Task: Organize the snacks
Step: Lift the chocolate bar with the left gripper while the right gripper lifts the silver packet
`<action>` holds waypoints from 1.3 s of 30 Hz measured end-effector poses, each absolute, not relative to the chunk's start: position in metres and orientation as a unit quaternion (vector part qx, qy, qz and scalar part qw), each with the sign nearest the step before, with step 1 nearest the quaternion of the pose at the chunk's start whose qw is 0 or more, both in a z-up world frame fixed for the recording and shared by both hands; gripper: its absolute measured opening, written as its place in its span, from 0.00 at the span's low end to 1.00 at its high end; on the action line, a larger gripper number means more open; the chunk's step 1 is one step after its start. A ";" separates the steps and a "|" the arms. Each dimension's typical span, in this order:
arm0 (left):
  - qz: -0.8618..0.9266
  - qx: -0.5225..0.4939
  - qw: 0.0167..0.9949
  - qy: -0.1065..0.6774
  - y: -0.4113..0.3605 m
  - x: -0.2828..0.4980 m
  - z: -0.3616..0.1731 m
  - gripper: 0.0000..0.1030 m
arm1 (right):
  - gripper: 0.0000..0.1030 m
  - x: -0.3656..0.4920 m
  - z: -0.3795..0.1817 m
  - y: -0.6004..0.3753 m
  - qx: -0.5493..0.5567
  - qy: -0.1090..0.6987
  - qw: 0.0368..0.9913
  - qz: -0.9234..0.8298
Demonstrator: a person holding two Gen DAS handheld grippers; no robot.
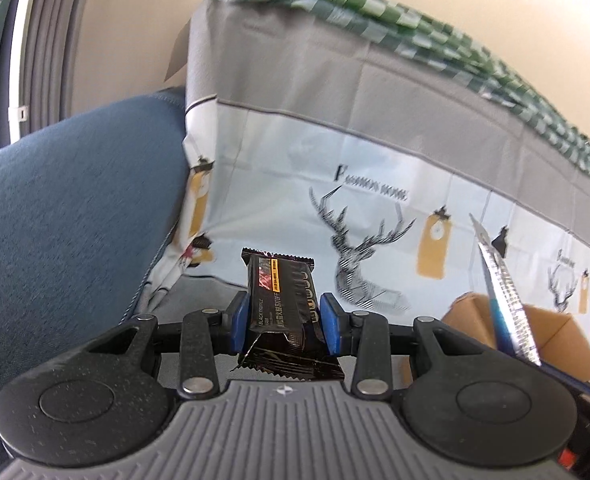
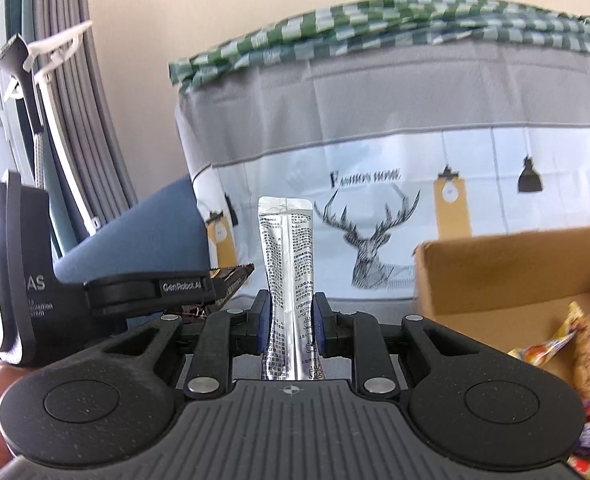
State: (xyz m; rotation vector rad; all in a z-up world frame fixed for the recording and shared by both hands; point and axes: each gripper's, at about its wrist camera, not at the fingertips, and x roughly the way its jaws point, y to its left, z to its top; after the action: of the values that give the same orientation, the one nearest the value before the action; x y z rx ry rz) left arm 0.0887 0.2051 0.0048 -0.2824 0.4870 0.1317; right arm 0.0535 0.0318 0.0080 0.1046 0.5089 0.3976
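1. Background: a cream wall [image 2: 215,20] behind a tall form draped in a grey and white cover [image 2: 375,160] printed with stag heads and hanging lamps; a green checked cloth [image 2: 375,28] lies along its top edge.
2. Far left, right wrist view: grey pleated curtain [image 2: 91,120]; a blue cushion [image 1: 75,208] presses against the left edge of the printed cover.
3. Left gripper [image 1: 285,318]: blue pads [image 1: 237,320] pressed together on a black chocolate bar [image 1: 281,292], which stands upright between them, its crimped top end above the fingertips. From the right wrist view, this gripper [image 2: 231,276] enters from the left, the bar [image 2: 235,274] protruding at its tip.
4. Right gripper [image 2: 291,320]: fingers pinching a silver stick sachet [image 2: 285,264], held upright, printed text facing the camera. In the left wrist view the same sachet [image 1: 503,292] appears edge-on at right.
5. Right: an open cardboard box [image 2: 495,280] standing just before the lower edge of the printed cover; colourful snack packets [image 2: 575,352] lie inside it, toward the near right corner.
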 end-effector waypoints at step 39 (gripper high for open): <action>-0.147 -0.084 0.970 0.175 0.015 0.049 0.050 0.40 | 0.22 0.034 0.051 -0.147 0.028 0.173 0.983 0.055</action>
State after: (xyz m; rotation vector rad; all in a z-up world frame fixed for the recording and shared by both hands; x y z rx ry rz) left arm 0.0488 0.0146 0.0503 -0.1695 0.3534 -0.2973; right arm 0.0343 -0.1471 0.0513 0.0565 0.3474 0.1114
